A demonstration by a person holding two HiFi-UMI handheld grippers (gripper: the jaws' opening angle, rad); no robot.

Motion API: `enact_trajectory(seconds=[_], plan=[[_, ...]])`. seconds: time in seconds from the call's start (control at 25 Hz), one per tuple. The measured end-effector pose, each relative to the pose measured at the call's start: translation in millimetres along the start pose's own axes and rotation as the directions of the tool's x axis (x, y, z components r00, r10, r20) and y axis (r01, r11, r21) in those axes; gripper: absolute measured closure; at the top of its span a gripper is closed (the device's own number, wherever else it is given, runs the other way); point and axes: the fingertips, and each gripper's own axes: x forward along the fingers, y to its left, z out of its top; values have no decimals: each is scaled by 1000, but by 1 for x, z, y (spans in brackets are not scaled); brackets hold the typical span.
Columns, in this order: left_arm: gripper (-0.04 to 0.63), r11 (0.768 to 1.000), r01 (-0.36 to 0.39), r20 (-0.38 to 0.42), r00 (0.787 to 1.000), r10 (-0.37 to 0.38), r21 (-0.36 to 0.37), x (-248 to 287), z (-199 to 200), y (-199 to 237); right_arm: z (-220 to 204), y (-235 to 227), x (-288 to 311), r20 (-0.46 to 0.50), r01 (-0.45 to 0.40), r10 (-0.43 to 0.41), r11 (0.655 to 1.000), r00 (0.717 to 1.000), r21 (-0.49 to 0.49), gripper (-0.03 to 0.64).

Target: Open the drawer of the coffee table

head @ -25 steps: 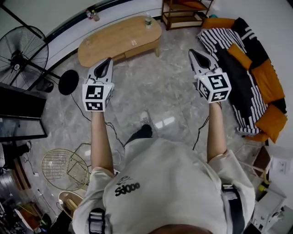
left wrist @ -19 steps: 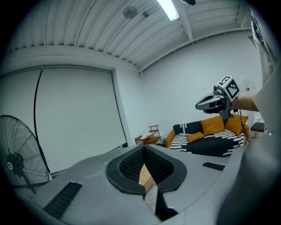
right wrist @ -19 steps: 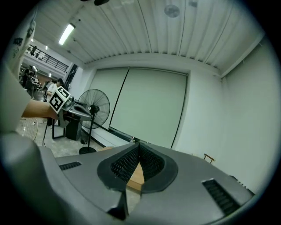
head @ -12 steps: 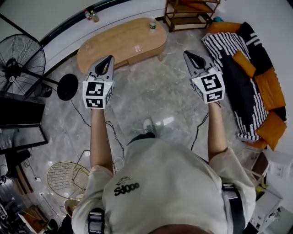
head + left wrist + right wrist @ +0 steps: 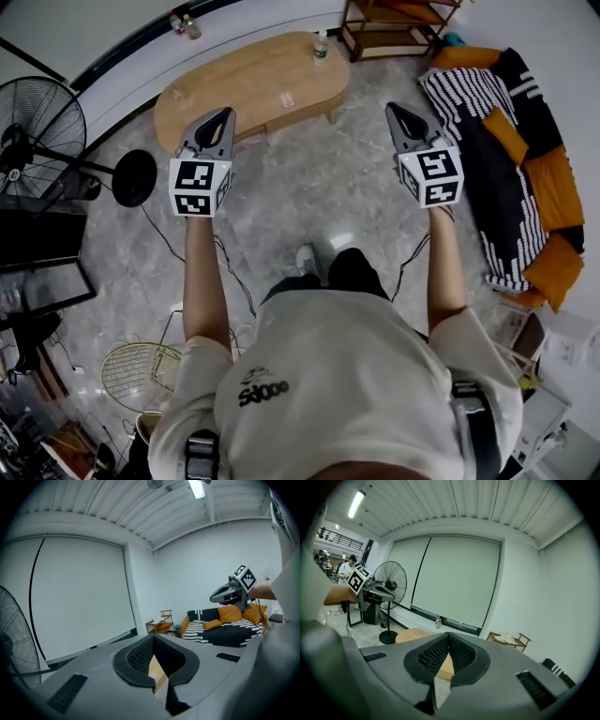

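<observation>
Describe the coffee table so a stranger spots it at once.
Look along the white wall, between the black standing fan and the wooden shelf. The coffee table stands there: low, light wood, with a long rounded top, unlike the boxy shelf.

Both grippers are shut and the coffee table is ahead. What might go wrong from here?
A cable crosses the floor near the shoe: a trip risk. The left gripper and right gripper are shut and empty, so they would only bump the coffee table unless opened first. A jolt might topple the bottle at its end.
</observation>
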Motion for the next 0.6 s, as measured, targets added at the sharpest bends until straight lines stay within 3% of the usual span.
enact_trajectory(seconds=[0.44, 0.6], plan=[[578, 999, 16, -70, 997, -19, -47, 59, -59, 21, -52, -13, 82, -51, -99, 99, 995, 994, 2, 611], [577, 999, -2, -92, 996, -2, -46, 90, -75, 36, -75, -38, 115, -58, -86, 86, 996, 995, -2, 611]])
